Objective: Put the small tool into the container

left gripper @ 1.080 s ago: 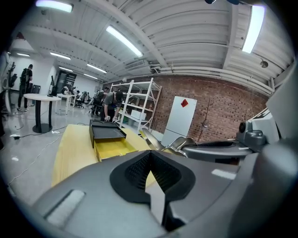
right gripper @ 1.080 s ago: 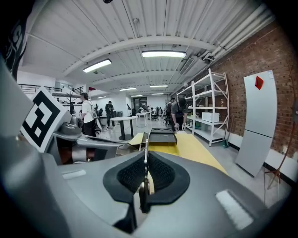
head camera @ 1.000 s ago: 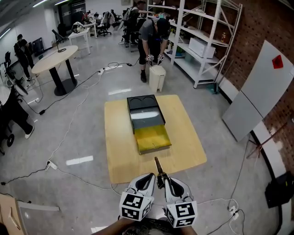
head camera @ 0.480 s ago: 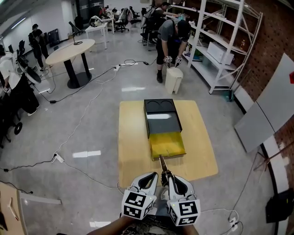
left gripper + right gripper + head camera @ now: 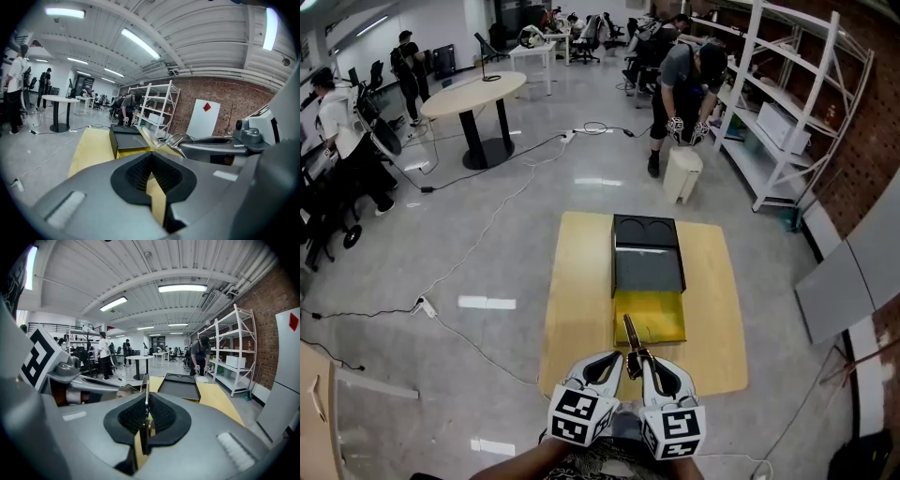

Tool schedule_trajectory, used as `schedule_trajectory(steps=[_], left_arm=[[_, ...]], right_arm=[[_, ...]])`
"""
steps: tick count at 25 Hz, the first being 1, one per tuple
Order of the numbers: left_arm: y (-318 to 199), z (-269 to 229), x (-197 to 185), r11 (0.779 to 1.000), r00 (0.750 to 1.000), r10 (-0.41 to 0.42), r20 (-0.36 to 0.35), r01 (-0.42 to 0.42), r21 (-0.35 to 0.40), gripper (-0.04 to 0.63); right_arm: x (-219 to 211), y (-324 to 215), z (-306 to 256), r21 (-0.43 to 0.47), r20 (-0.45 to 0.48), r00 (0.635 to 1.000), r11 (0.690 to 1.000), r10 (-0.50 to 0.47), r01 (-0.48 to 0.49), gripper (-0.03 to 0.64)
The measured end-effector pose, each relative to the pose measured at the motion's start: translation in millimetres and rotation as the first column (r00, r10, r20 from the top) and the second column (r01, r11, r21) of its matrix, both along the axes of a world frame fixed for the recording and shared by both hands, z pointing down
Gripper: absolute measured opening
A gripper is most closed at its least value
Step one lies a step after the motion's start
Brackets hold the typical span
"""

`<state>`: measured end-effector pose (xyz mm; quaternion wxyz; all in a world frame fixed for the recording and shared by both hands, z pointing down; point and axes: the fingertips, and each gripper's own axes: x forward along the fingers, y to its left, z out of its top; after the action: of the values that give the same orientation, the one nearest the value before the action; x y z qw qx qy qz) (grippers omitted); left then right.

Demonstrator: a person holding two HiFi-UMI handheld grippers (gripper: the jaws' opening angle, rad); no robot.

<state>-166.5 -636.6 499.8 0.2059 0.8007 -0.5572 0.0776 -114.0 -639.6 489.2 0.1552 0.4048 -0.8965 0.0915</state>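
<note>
— Grip on the right gripper [image 5: 146, 417]?
— Clamped on the tool [image 5: 146, 401]: a thin metal piece stands upright between its jaws, pointing ahead. The left gripper [image 5: 151, 174] is closed on nothing, just beside it.
— And the target?
— The container [image 5: 648, 265] sits mid-table [image 5: 581, 291], with its yellow tray [image 5: 649, 320] open toward the near edge. From the head view, the tool's tip overlaps the tray's near left corner.
— Then carry it forward level, bring the whole tool over the tray, lower, and only then release.

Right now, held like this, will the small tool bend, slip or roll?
Probably stiff: the small tool juts straight from the right gripper, no sag. Thin, metallic-looking, so it may slip or roll in the yellow drawer.
</note>
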Motion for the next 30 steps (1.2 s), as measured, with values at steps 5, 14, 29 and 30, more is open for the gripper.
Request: schedule_trajectory(steps=[5,14,29,30], left_arm=[[-55,14,-9,0.998,0.998,-0.062,0.011,0.062,-0.004,0.012],[-134,39,-7,0.987,0.988,-0.157,0.014,0.157,-0.023,0.012],[-218,58,14,0.975,0.976,-0.218,0.016,0.218,-0.048,0.014],[-222,61,13,0.974,0.975,-0.220,0.016,0.221,-0.049,0.012]], right_arm=[[-7,-58,16,0.002,-0.039,0.997,0.998,-0.065,0.065,0.006],[-2,-144,41,0.050,-0.136,0.975,0.982,-0.175,0.183,0.006],[12,-243,81,0.101,-0.326,0.907,0.944,-0.266,0.314,0.006],[10,-247,87,0.097,-0.336,0.901,0.942,-0.273,0.321,0.006]])
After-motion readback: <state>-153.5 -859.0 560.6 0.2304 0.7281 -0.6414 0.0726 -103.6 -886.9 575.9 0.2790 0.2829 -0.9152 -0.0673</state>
